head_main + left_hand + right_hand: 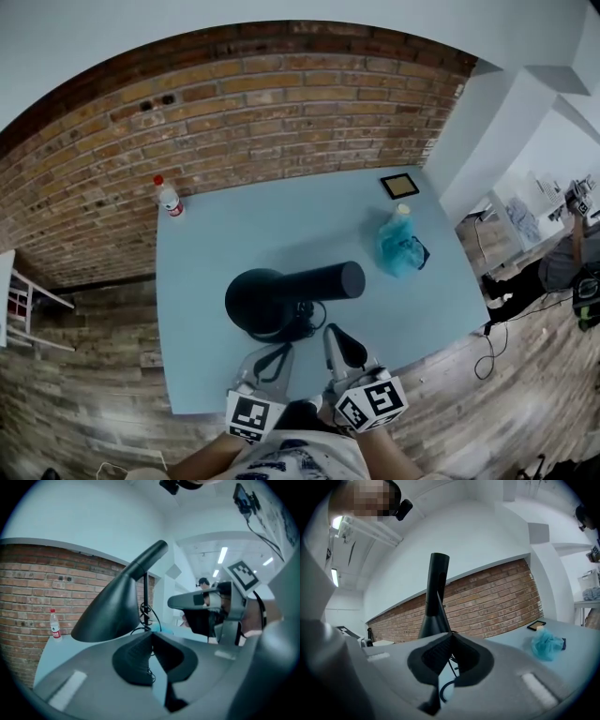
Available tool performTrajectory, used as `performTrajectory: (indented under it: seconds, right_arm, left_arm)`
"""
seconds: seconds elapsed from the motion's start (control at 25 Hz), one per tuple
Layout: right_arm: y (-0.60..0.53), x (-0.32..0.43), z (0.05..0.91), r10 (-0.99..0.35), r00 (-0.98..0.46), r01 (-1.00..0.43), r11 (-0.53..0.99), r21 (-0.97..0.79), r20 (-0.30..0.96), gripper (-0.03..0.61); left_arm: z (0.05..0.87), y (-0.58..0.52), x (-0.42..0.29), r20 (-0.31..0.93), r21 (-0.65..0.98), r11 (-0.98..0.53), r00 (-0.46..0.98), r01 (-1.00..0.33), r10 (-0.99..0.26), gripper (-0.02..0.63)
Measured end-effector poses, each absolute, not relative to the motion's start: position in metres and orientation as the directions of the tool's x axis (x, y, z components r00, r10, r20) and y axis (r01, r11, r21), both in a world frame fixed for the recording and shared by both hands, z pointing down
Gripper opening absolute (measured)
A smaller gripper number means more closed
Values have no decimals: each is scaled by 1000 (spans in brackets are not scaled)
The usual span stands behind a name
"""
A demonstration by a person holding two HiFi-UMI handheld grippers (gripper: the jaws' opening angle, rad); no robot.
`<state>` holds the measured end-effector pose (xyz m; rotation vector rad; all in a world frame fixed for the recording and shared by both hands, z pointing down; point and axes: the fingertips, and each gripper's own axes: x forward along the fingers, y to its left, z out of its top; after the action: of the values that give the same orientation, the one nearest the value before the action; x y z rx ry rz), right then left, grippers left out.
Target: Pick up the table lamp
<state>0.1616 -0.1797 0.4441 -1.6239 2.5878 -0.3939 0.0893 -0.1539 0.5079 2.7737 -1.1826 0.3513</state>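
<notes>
Both grippers sit side by side at the near edge of the table, aimed at the lamp. The left gripper [150,634] has its jaws drawn together at the tips with nothing held between them, and the right gripper [451,633] is pressed tip to tip in the same way and is likewise empty. Only a loop of black cable [306,320] shows through the gap lower down between each pair of pads. A brick wall [281,103] runs behind the scene. The light blue table [281,211] stands against it and carries everything else. The black table lamp [281,292] is on the near middle of the table, just ahead of the two grippers and not touched by either. Its wide flared end lies toward the left gripper and narrows to a tube that reaches to the right in the head view, with the cable bunched at its foot. A crumpled teal bundle [401,248] lies to the right of the lamp, well apart from it. A clear water bottle [169,199] with a red cap stands upright at the far left corner, by the wall. A small dark square frame [399,186] lies flat near the far right corner, beyond the teal bundle.
</notes>
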Motion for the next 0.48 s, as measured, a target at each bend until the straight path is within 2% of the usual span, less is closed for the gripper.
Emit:
performTrajectory:
  seconds: [0.2, 0.48]
  right_arm:
    - [-184, 157, 440, -901, -426, -885, 399, -239, 75, -2]
    - [-197, 170, 433, -883, -464, -874, 443, -200, 70, -2]
  left_arm:
    - [513, -152, 93, 256, 8, -723, 701, -691, -666, -9]
    - [534, -160, 105, 289, 25, -697, 672, -717, -682, -9]
